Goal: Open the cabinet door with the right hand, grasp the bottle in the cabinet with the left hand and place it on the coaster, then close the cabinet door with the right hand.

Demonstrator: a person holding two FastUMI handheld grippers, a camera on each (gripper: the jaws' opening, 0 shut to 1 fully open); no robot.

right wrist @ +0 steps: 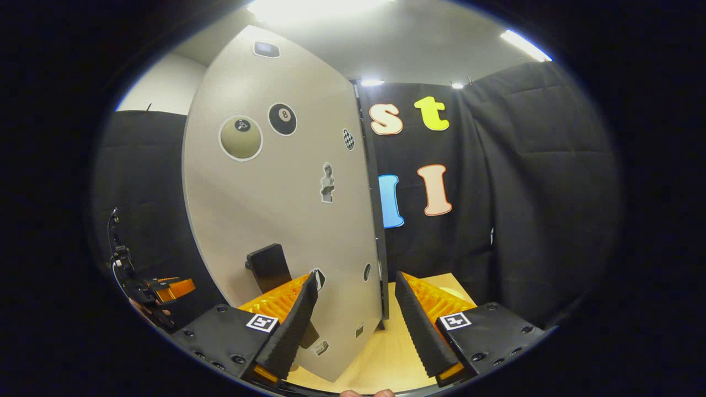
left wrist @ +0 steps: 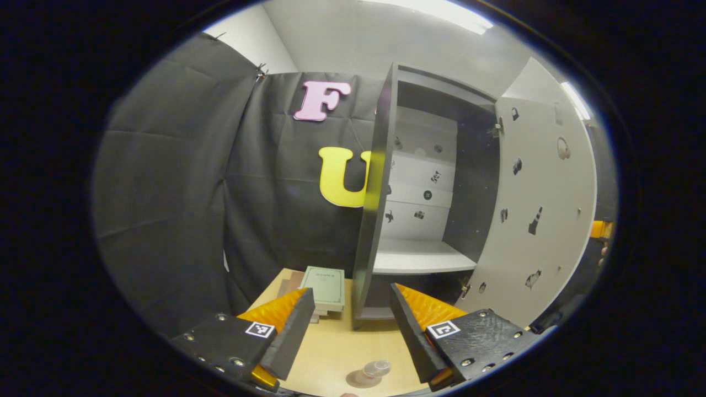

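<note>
A small clear bottle point(left wrist: 376, 368) stands on a round brown coaster point(left wrist: 354, 380) on the wooden table, low between the fingers of my open left gripper point(left wrist: 350, 293), which is raised above it and apart from it. The dark cabinet point(left wrist: 380, 182) stands with its pale door point(left wrist: 543, 209) swung out to the right, and its light shelf point(left wrist: 419, 256) is bare. In the right gripper view the door's sticker-covered outer face point(right wrist: 287, 193) is close. My right gripper point(right wrist: 356, 278) is open, its fingers astride the door's free edge point(right wrist: 379, 264), with the black handle point(right wrist: 268, 266) just behind the left finger.
Stacked books point(left wrist: 324, 286) lie on the table point(left wrist: 342, 347) left of the cabinet. Black cloth walls surround the booth. The other gripper and a hand show at the far right edge point(left wrist: 601, 230) of the left gripper view and at the far left point(right wrist: 165, 288) of the right gripper view.
</note>
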